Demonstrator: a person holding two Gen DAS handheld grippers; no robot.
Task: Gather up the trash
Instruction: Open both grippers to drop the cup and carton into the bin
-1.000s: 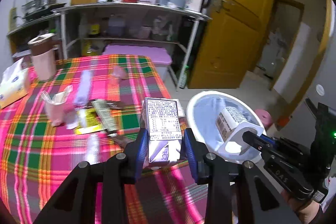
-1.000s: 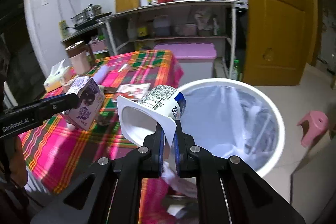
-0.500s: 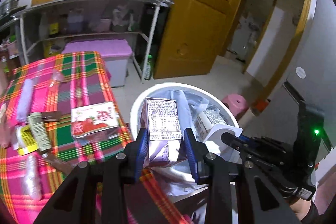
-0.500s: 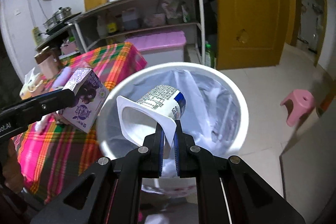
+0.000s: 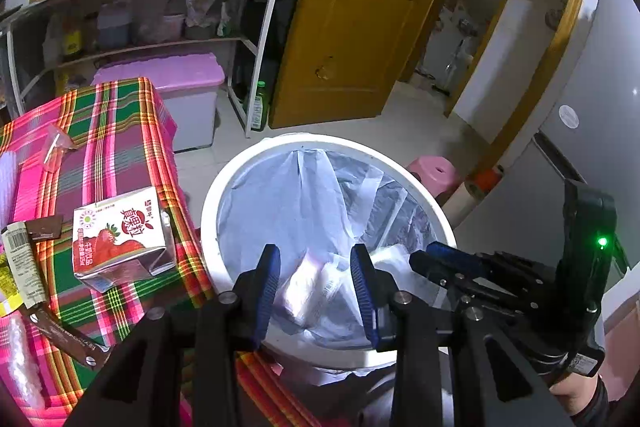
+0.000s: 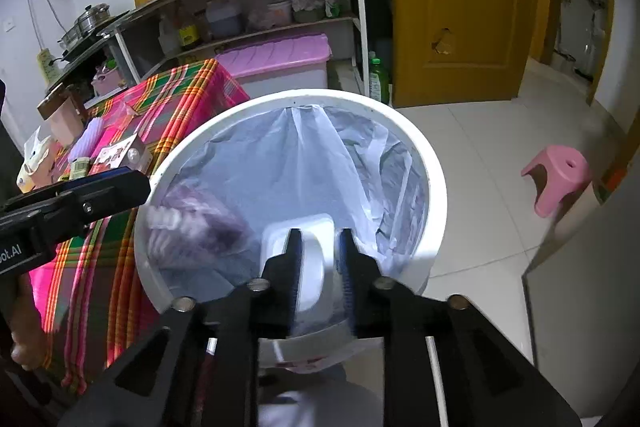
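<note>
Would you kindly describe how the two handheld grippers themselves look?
Both are black, angular frames with silver bolts and blue ribbed fingers. The right gripper shows a green indicator light; the left gripper carries white lettering ending "ot.AI".

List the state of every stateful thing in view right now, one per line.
left gripper: open, empty, above the bin
right gripper: open, above the bin
yogurt cup: between the parted jaws, blurred, contact unclear
purple carton: blurred, inside the bin
trash bin: uncovered, lined with a bag
strawberry milk carton: lying flat on the tablecloth
yellow door: swung open
pink storage box: lid on
</note>
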